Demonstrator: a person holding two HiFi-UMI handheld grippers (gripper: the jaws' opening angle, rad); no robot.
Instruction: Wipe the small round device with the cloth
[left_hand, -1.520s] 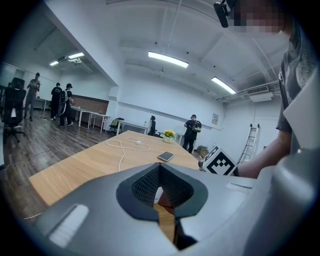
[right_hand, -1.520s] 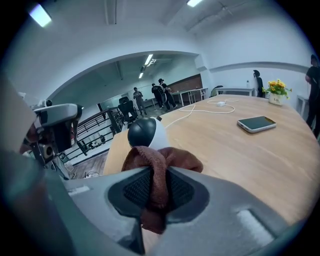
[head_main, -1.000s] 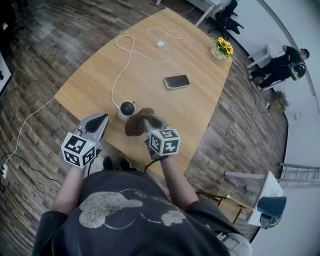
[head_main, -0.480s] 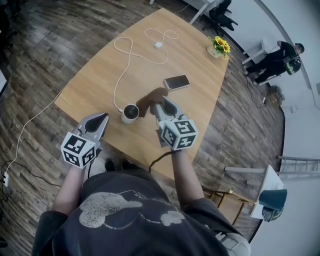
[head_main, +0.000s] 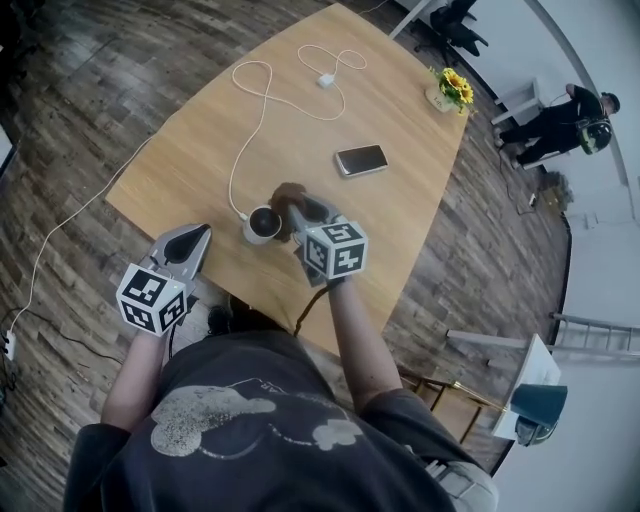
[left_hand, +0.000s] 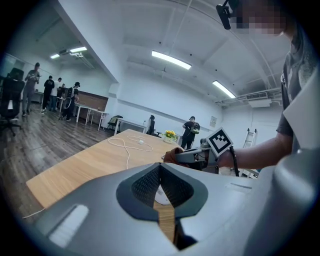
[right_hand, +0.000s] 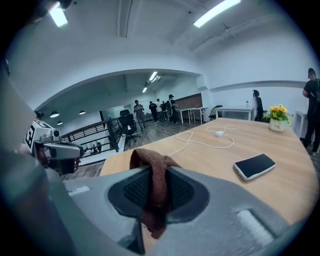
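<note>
The small round device (head_main: 262, 224), white with a dark top, stands near the table's front edge with a white cable plugged into it. My right gripper (head_main: 297, 210) is shut on a brown cloth (head_main: 290, 195), which it holds against the device's right side. In the right gripper view the cloth (right_hand: 155, 200) hangs folded between the jaws of that gripper (right_hand: 153, 172). My left gripper (head_main: 200, 233) hovers off the table's front edge, left of the device, shut with nothing in it. Through the gap under its jaws (left_hand: 160, 167), the left gripper view shows a bit of the white device (left_hand: 161, 196).
The wooden table (head_main: 190, 160) carries a phone (head_main: 361, 159) behind the device, a looping white cable (head_main: 262, 100) and a small pot of yellow flowers (head_main: 450, 92) at the far corner. A person (head_main: 560, 125) stands far right. The floor is dark wood.
My right gripper lifted the cloth off the device and swung it away towards the phone, then brought it back against the device's right side. The left gripper barely moved.
</note>
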